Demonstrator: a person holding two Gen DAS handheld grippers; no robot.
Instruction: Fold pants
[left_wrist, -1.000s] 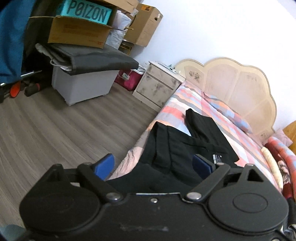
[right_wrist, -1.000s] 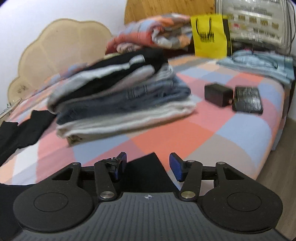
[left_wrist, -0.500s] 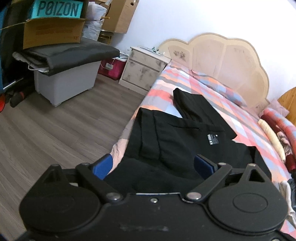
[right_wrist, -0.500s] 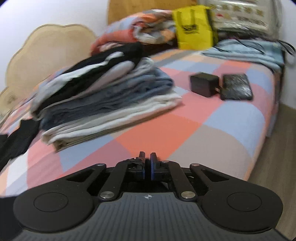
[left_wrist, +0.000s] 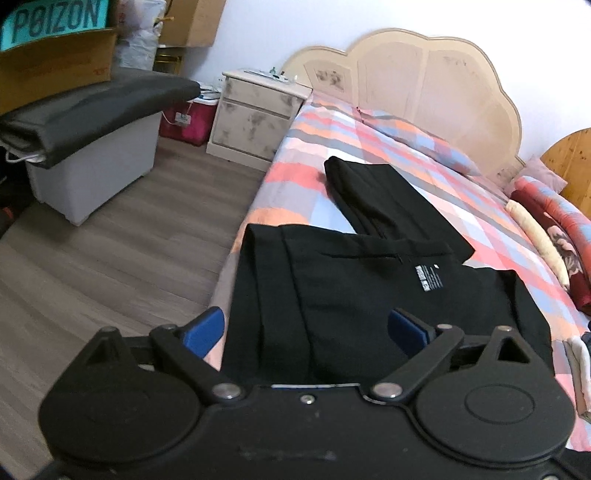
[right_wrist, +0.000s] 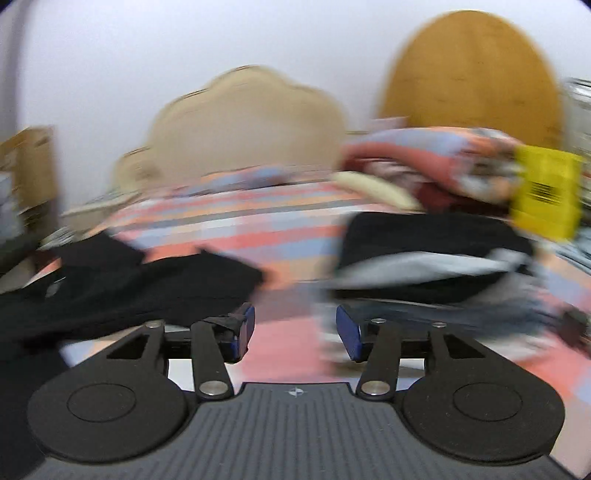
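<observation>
Black pants (left_wrist: 354, 280) lie partly folded on the checked bed (left_wrist: 373, 147), one leg stretching toward the headboard. My left gripper (left_wrist: 306, 328) hovers over the near end of the pants, open, its blue pads wide apart with the cloth below them, not pinched. In the blurred right wrist view the same black pants (right_wrist: 147, 288) lie at left. My right gripper (right_wrist: 295, 328) is open, its jaws opening, with only bedsheet showing between the blue fingers (right_wrist: 245, 325).
A stack of folded clothes (right_wrist: 436, 266) sits at right on the bed, with a yellow bag (right_wrist: 546, 195) behind it. A nightstand (left_wrist: 255, 118), a grey bin (left_wrist: 92, 166) under a black cover and cardboard boxes (left_wrist: 55, 62) stand on the wooden floor left of the bed.
The right gripper closed, then opened again, and swung left from the clothes stack toward the pants. The left gripper moved along the bed edge, bringing more of the pants and headboard into view.
</observation>
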